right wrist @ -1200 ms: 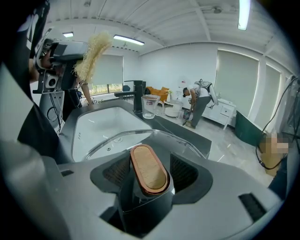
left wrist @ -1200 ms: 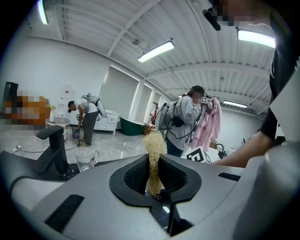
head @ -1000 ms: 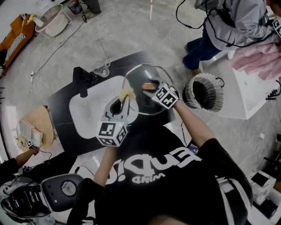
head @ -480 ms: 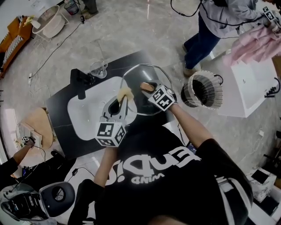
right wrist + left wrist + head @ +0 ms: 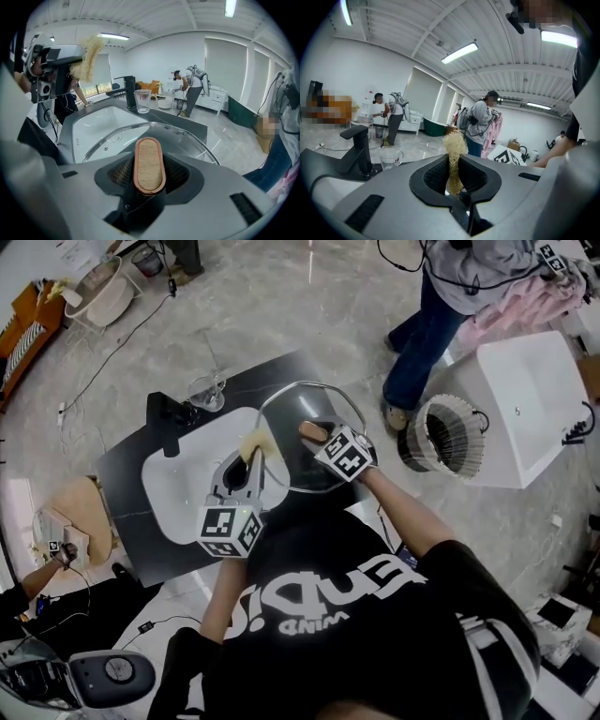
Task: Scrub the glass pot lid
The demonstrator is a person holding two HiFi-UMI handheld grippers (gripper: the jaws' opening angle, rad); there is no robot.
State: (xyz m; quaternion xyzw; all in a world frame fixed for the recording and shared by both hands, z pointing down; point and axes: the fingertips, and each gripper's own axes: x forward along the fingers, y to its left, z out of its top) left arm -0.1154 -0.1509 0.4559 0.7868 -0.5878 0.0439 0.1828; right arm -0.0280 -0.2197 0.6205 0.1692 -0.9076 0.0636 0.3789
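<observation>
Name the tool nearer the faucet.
Left. Left tool with scrubber: over the sink, near the faucet. Right tool, jaws just closing onto the lid handle: farther right.

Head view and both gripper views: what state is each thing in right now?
Glass pot lid: held up by its handle, tilted.
Right gripper: jaws have just been closing, now shut on handle.
Left gripper: shut on scrubber.
Scrubber: clamped, tip free.
Glass jug: upright.

Pot lid: clear glossy glass, metal rim; its knob pale matt wood, coppery edge. Between the left fingers, scrubber: rough straw-like fibre. Sink: glossy white.
</observation>
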